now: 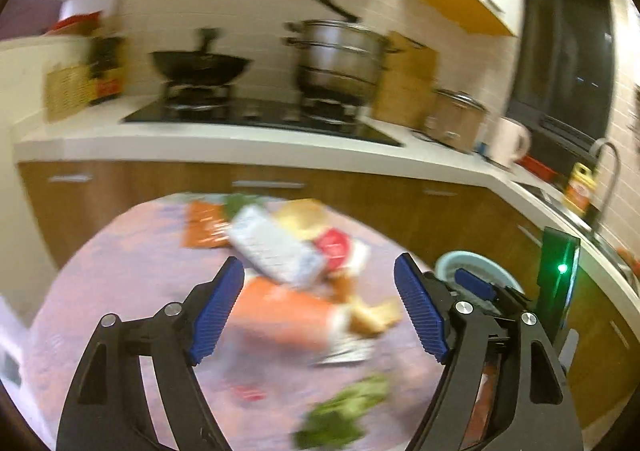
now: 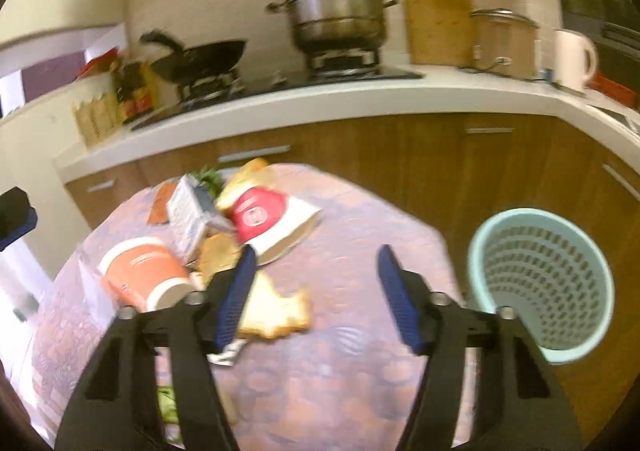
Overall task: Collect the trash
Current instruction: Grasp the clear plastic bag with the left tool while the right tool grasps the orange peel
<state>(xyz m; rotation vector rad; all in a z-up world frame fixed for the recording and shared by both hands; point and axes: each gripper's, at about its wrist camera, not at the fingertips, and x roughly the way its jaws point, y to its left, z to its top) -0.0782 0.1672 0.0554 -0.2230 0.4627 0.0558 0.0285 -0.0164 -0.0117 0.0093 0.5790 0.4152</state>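
Trash lies heaped on a round table with a purple patterned cloth (image 2: 352, 383): an orange paper cup (image 2: 144, 271) on its side, a white carton (image 2: 188, 219), a red-and-white box (image 2: 272, 219), a bitten bread slice (image 2: 280, 311) and green leaves (image 1: 344, 415). My left gripper (image 1: 320, 311) hangs open above the orange cup (image 1: 280, 311) and the carton (image 1: 276, 247), holding nothing. My right gripper (image 2: 316, 299) is open over the cloth, its left finger above the bread slice, with nothing between the pads. A pale teal mesh basket (image 2: 544, 283) stands at the table's right edge.
Behind the table runs a white counter (image 2: 320, 103) over brown cabinets. On it are a black wok (image 1: 200, 67), a steel steamer pot (image 1: 340, 51), a wooden board (image 2: 436, 15) and a white mug (image 2: 572, 59). A sink tap (image 1: 608, 171) is at far right.
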